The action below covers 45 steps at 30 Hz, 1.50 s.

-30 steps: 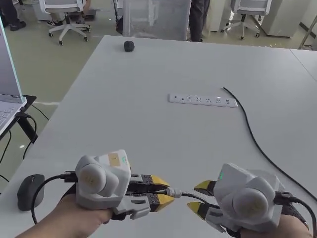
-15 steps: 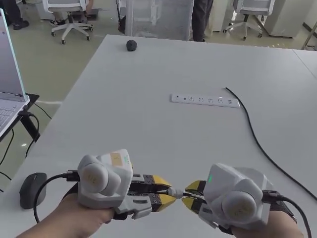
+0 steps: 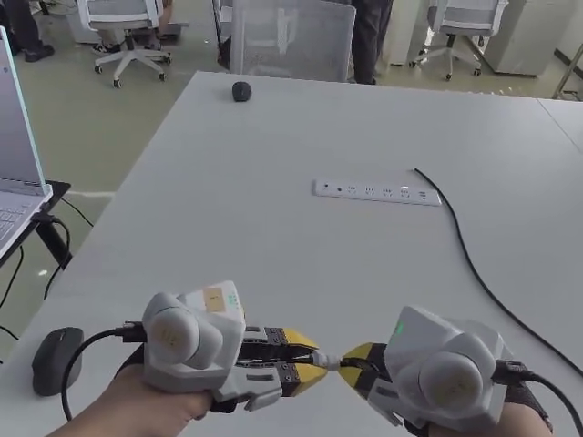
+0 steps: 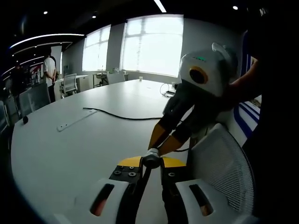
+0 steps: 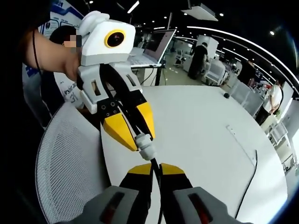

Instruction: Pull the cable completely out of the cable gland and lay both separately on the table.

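My left gripper is low over the near table edge, shut on a small white cable gland. In the left gripper view the gland sits between my yellow tips. My right gripper faces it tip to tip, shut on the thin black cable just behind the gland. In the right gripper view the left gripper comes in from the upper left. The cable still runs into the gland.
A white power strip lies mid-table with a long black cord trailing right. A small dark round object sits at the far end. A mouse and a laptop stand to the left. A mesh chair back is close below.
My right gripper has moved left toward the gland and gone from open to shut on the cable. The left gripper has held its place with the gland.
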Tool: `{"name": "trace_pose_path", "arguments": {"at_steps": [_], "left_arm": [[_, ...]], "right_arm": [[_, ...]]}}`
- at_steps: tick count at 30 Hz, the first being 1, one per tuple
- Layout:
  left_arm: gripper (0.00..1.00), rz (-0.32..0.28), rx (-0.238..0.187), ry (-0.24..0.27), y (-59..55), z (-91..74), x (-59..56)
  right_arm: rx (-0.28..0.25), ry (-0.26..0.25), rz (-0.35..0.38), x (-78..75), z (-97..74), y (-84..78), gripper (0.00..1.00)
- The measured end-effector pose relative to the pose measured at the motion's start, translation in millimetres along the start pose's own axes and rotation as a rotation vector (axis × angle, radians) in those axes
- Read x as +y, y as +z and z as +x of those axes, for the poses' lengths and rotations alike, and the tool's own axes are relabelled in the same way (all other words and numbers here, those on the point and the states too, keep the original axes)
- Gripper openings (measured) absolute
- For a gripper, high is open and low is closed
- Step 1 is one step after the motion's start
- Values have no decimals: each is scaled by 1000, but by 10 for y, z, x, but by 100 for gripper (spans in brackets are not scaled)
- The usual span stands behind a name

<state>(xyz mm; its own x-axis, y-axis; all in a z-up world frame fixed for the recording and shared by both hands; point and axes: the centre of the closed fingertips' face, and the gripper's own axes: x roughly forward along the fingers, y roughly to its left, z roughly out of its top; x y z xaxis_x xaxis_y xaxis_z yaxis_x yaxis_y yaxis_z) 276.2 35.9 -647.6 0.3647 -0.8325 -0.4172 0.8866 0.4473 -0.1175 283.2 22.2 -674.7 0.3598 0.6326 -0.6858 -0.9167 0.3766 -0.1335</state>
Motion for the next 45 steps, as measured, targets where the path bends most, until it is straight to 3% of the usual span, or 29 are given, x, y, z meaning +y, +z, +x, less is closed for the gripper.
{"name": "trace_pose_path", "arguments": {"at_steps": [8, 13, 15, 23, 34, 39, 45], "left_arm": [[15, 5, 2, -4, 8, 0, 31], [15, 5, 1, -7, 19, 15, 34], [15, 7, 3, -8, 18, 21, 35], [15, 4, 5, -7, 18, 19, 40], [15, 0, 4, -3, 23, 15, 69], [15, -2, 6, -3, 16, 21, 72], [15, -1, 6, 5, 16, 5, 79]], "right_arm": [[23, -9, 81, -91, -12, -143, 0], [31, -6, 176, -121, -16, -255, 0], [19, 10, 269, -107, -13, -283, 0], [63, -3, 305, -180, -8, -474, 0], [163, 11, 477, -149, 45, -772, 0], [168, 18, 486, -137, 51, -783, 0], [148, 13, 425, -153, 35, -762, 0]]}}
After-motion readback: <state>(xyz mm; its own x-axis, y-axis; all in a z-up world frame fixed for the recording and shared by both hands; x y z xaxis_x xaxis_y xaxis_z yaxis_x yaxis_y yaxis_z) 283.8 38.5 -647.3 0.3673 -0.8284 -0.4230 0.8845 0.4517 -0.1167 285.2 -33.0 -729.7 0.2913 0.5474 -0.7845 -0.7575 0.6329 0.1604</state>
